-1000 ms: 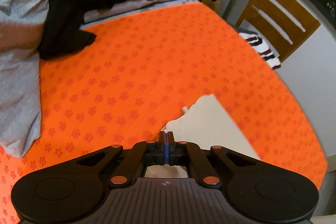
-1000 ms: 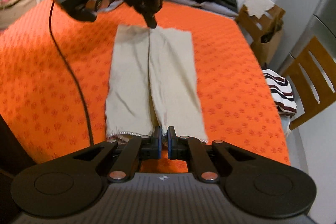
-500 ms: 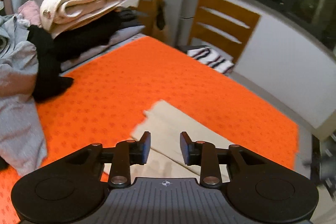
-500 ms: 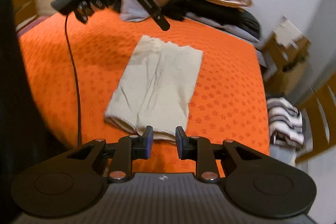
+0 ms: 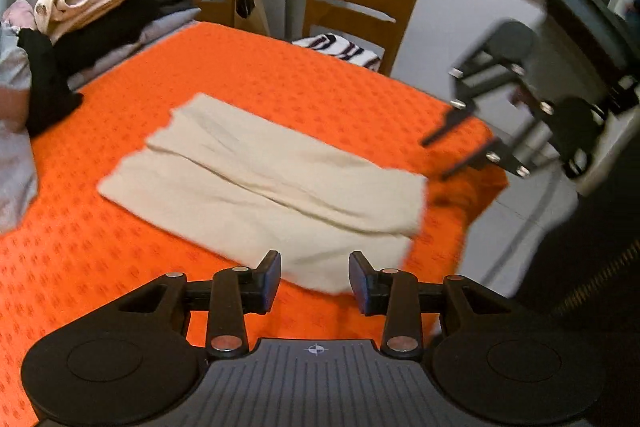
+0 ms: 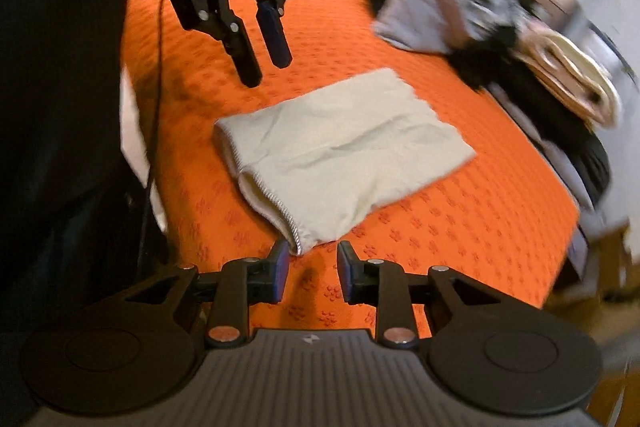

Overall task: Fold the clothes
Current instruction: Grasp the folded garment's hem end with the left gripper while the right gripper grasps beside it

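My left gripper (image 5: 314, 277) hovers with jaws parted and empty above the near edge of the folded beige garment (image 5: 264, 183), which lies flat mid-way on the orange patterned cover (image 5: 120, 247); bare cover surrounds it. My right gripper (image 6: 312, 269), jaws likewise parted and empty, sits just off the garment's stitched corner. A soft clothes pile (image 6: 500, 27) borders the far edge.

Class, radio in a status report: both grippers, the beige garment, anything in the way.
Left gripper open, empty. Right gripper open, empty, by the garment's hem. Beige garment folded flat on orange cover. Clothes pile off to one side, not in the way.
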`<control>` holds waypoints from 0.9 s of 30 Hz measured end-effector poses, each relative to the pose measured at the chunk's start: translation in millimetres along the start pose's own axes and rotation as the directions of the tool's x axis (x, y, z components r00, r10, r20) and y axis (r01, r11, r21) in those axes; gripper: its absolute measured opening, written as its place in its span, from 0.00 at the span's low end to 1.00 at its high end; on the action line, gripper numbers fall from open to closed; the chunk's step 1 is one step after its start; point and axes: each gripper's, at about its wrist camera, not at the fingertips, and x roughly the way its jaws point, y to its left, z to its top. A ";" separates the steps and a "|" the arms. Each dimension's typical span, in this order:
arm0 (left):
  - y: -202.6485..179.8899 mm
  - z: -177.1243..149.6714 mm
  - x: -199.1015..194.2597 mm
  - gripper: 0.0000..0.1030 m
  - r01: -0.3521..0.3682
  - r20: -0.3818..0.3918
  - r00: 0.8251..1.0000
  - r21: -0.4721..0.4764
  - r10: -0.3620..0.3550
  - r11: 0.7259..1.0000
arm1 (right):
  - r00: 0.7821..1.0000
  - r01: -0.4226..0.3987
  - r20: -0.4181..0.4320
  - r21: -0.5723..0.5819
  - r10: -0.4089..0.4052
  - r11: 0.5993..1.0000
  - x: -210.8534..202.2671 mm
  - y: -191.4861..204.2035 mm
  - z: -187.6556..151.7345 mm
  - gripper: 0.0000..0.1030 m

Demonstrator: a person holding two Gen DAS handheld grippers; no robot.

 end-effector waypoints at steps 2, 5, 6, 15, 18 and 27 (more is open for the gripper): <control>-12.8 -5.9 2.2 0.43 -0.008 -0.007 1.000 -0.013 0.008 1.000 | 0.999 -0.032 0.005 -0.067 0.033 0.997 1.1 0.1 -3.9 0.33; -26.9 -14.9 5.6 0.43 -0.040 -0.012 0.999 -0.057 0.039 0.998 | 0.997 -0.069 0.008 -0.175 0.071 0.982 3.6 3.4 -8.9 0.34; -30.5 -17.3 7.2 0.43 -0.053 -0.015 0.999 -0.068 0.053 0.996 | 0.997 -0.074 0.012 -0.211 0.078 0.975 4.8 4.0 -8.9 0.34; -55.0 -23.1 23.9 0.41 -0.174 -0.044 0.984 -0.111 0.170 0.979 | 0.991 -0.072 0.069 -0.411 0.110 0.909 9.3 10.8 -7.6 0.34; -56.3 -24.2 27.6 0.34 -0.205 -0.047 0.979 -0.133 0.201 0.970 | 0.991 -0.062 0.079 -0.445 0.108 0.893 13.2 13.4 -7.9 0.34; -44.4 -19.3 19.4 0.04 -0.147 0.001 0.988 -0.291 0.154 0.945 | 0.990 -0.110 0.037 -0.388 0.135 0.915 18.4 8.2 -1.6 0.12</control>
